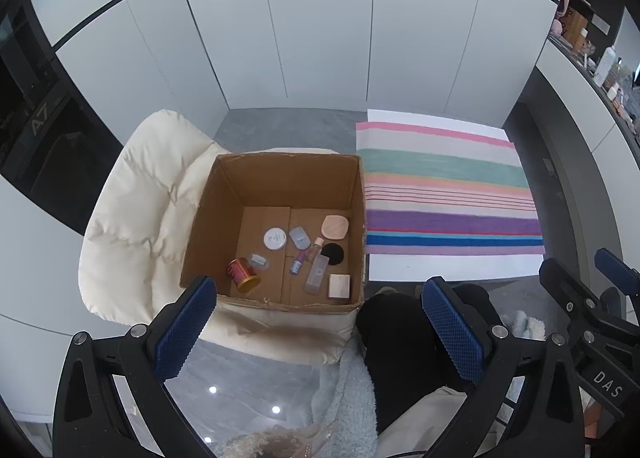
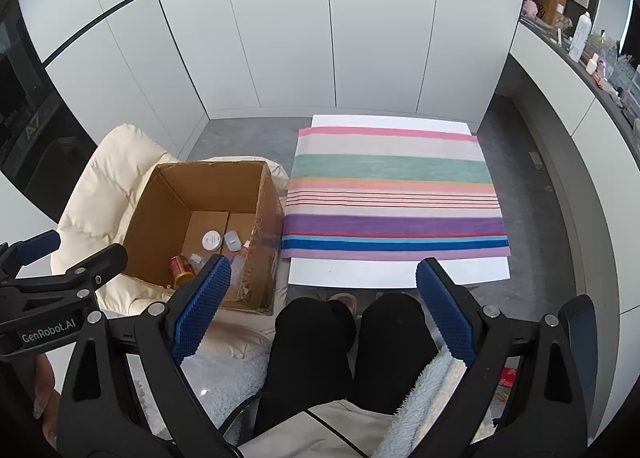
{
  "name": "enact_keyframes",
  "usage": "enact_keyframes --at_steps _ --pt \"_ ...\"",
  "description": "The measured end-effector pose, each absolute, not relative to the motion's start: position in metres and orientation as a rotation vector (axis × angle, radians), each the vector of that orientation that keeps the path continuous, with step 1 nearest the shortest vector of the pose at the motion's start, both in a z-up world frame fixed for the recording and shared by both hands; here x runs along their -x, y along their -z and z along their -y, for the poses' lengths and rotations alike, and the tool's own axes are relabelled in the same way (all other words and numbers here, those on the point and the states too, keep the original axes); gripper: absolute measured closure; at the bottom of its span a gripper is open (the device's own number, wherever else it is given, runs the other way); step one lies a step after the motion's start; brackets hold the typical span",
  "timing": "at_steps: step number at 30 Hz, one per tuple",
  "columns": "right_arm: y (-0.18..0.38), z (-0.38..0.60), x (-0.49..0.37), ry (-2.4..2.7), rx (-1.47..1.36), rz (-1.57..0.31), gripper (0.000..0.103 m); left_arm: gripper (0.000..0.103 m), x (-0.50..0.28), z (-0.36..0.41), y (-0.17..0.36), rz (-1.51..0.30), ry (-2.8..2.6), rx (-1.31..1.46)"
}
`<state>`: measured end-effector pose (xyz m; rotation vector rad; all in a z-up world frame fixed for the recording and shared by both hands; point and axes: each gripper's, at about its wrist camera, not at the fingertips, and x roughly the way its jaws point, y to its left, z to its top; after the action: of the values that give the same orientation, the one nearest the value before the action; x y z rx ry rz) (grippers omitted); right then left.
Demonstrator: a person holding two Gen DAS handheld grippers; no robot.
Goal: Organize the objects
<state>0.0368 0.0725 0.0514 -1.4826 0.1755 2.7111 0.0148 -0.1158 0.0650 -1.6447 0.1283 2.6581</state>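
Left gripper (image 1: 316, 322) open, box (image 1: 280, 173) contents fully visible only here

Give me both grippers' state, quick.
Left gripper: open, empty, above the cardboard box.
Right gripper: open, empty.

In the right wrist view, the cardboard box (image 2: 208, 217) wall hides most items inside. Labels on the red can (image 1: 242, 274) are unreadable. Shelf clutter (image 1: 600, 69) is too small to identify.
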Motion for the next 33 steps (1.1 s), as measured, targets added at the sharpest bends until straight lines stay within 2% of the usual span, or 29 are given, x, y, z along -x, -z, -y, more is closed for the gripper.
enact_keyframes --at_steps 33 --pt "-0.042 -0.072 -0.038 -2.708 1.508 -0.208 0.007 0.0 -0.017 0.113 -0.066 -0.115 -2.646 1.621"
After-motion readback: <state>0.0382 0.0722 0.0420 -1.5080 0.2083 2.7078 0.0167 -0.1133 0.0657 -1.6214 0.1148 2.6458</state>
